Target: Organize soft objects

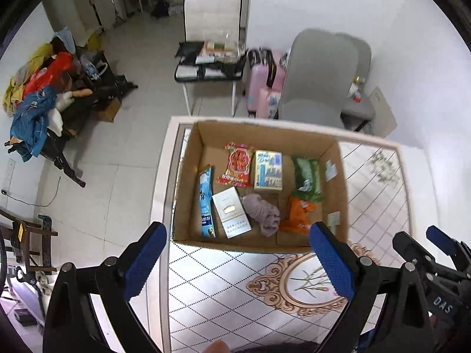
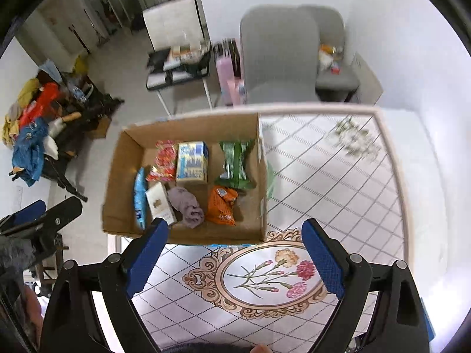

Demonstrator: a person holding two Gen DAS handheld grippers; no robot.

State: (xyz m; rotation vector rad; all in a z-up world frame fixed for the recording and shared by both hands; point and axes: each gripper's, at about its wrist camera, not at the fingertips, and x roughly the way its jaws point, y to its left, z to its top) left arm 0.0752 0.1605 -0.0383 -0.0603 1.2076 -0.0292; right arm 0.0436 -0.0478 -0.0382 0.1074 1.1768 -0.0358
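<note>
Your left gripper (image 1: pixel 238 253) and right gripper (image 2: pixel 235 250) both hang with fingers wide apart and empty, because the soft packets and the grey cloth (image 1: pixel 262 213) already lie inside the cardboard box (image 1: pixel 188 176) at the bench's far left corner

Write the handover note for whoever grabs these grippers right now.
Left gripper: open, empty, held short of the near wall of the cardboard box.
Right gripper: open, empty, over the patterned table.
In the box: purple cloth, orange packet, green packet, red snack bag, blue tube, white carton, blue-yellow box.
Done: nothing is in hand.
Left: sorting the soft items; the cloth lies nearest.
</note>
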